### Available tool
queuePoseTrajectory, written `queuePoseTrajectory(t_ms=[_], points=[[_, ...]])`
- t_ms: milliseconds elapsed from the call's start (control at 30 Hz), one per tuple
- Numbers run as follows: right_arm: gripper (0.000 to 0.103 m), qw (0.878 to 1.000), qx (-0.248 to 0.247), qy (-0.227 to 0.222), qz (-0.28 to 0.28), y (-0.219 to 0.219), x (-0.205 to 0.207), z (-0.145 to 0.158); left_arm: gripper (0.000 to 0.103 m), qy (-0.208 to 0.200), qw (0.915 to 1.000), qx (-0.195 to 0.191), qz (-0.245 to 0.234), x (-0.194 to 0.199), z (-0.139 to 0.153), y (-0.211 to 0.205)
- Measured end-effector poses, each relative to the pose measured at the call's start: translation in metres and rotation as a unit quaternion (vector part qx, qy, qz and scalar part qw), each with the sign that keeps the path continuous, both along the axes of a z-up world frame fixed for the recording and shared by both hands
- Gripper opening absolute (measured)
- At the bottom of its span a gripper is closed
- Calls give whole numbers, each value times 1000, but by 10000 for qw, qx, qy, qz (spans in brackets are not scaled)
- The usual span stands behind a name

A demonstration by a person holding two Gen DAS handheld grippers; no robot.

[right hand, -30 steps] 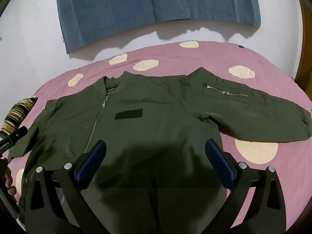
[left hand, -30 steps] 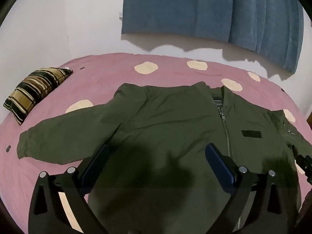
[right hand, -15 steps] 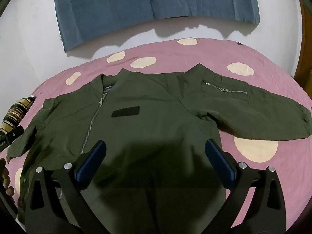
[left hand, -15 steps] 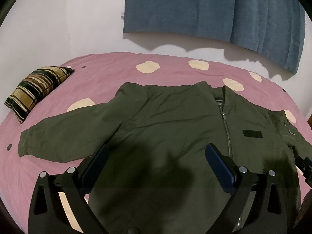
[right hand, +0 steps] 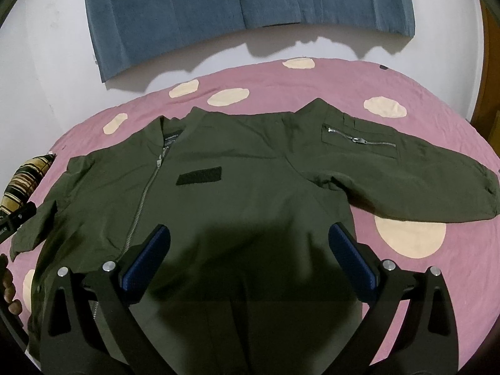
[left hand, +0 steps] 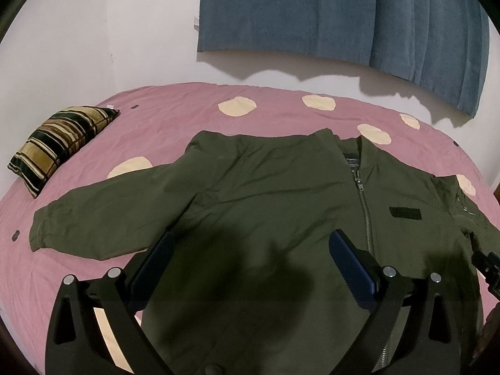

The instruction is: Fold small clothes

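Note:
An olive green zip jacket (left hand: 265, 193) lies flat and face up on the pink bed, both sleeves spread out; it also shows in the right wrist view (right hand: 237, 187). Its left sleeve (left hand: 93, 222) reaches toward the pillow. Its right sleeve (right hand: 422, 181) has a zip pocket. My left gripper (left hand: 250, 265) is open and empty above the jacket's left half. My right gripper (right hand: 250, 259) is open and empty above the jacket's right half. The jacket's hem is hidden behind the grippers.
The pink bedsheet (left hand: 175, 118) has cream dots. A striped pillow (left hand: 59, 143) lies at the bed's far left corner. A blue curtain (left hand: 328, 12) hangs on the white wall behind the bed. The other gripper's tip (right hand: 15, 222) shows at the left edge.
Both grippers have drifted slightly back and up over the jacket; the jacket lies unchanged. Both jaws stay open.

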State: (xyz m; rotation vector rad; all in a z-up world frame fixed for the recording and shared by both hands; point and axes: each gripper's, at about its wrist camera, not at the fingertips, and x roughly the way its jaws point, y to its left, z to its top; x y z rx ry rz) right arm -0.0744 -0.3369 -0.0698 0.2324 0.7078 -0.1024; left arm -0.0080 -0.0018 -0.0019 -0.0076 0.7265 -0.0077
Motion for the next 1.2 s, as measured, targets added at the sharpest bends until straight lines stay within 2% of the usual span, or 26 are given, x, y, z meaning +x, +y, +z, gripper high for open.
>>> queuePoseTrajectory(t_ms=[1200], points=[[101, 9999, 20, 103, -1, 0, 2, -4, 99, 7, 10000, 23, 1, 0, 0, 0]])
